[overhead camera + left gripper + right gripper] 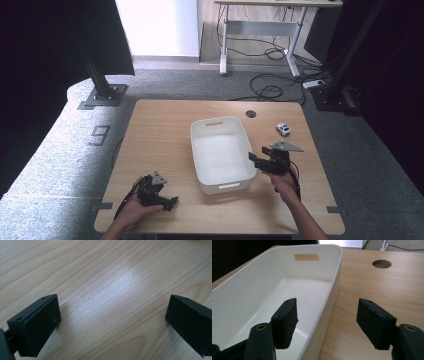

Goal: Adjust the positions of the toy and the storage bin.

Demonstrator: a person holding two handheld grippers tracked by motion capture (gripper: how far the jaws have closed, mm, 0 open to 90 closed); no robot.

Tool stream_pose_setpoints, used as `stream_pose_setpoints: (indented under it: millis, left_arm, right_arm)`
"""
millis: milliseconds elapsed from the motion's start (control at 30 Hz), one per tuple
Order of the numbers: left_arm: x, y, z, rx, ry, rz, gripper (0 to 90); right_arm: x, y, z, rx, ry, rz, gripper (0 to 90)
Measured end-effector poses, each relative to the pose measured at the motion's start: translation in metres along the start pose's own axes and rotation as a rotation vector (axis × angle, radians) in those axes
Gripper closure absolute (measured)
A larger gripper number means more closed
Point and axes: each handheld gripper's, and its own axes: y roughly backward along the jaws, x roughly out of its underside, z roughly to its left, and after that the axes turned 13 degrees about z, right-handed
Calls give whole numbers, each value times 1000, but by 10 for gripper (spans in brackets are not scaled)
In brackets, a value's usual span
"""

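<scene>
A white plastic bin (221,154) sits at the centre of the wooden surface (160,135), a small toy car (283,129) near its far right corner. The right gripper (327,322), jaws wide, straddles the bin's right wall. The left gripper (112,322), jaws wide and holding nothing, hovers over bare wood near the front left edge.

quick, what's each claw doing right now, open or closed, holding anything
Left claw: open, holding nothing, over bare table.
Right claw: open, holding nothing, jaws either side of the white bin's wall.
</scene>
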Motion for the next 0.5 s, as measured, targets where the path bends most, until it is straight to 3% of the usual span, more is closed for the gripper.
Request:
stream_pose_setpoints:
  millis: [200, 367, 500]
  left_arm:
    - [0, 0, 0, 0, -1, -1, 0]
    - [0, 0, 0, 0, -1, 0, 0]
    - [0, 0, 0, -1, 0, 0, 0]
  right_arm:
    - [0, 11, -17, 29, -6, 4, 326]
    - [1, 11, -36, 88, -8, 32, 328]
    - [0, 11, -46, 105, -15, 40, 328]
